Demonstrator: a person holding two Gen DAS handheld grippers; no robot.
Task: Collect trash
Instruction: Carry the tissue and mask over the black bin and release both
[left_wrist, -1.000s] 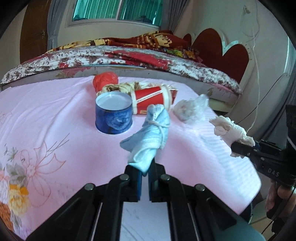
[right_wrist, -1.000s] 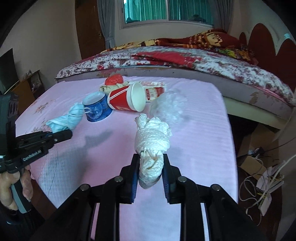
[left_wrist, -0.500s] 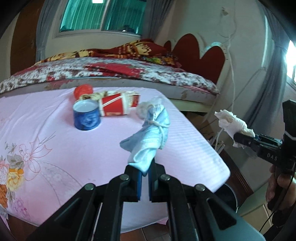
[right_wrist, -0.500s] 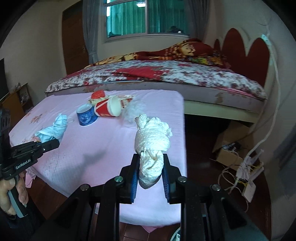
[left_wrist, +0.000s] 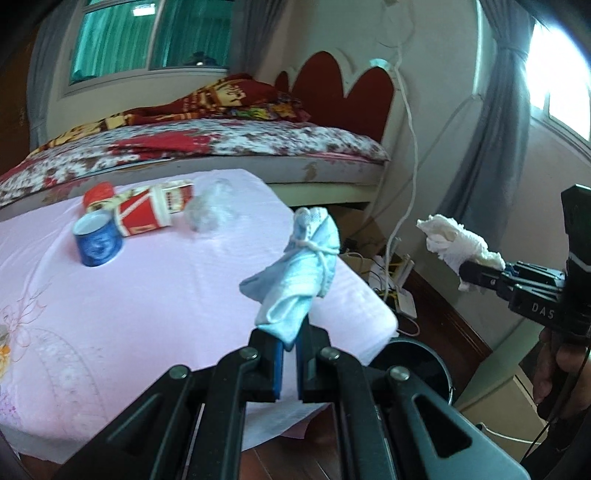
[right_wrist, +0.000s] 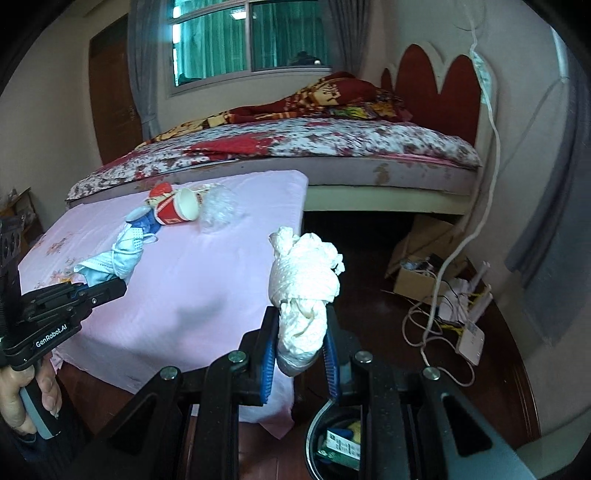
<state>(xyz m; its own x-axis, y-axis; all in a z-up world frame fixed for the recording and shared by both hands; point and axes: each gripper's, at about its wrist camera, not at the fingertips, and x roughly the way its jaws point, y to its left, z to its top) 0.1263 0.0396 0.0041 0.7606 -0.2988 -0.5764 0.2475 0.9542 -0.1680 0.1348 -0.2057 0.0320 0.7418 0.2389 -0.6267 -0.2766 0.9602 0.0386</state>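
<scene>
Both grippers have swung off the table (left_wrist: 110, 295) toward its right edge since a second ago: the cups and wrappers that filled the near view now sit back at ten o'clock, and a black bin (right_wrist: 332, 435) has come into sight on the floor at six o'clock under the right gripper (right_wrist: 301, 354). That suggests the carry is nearly done and the drop comes next. The left gripper (left_wrist: 290, 354) is clamped tight on the tail of a blue mask (left_wrist: 299, 269), its jaws nearly together, the bundle standing up at twelve o'clock. The right gripper is clamped on a white tissue wad (right_wrist: 303, 291), jaws held wider apart by its bulk. More trash already lies in the bin.
</scene>
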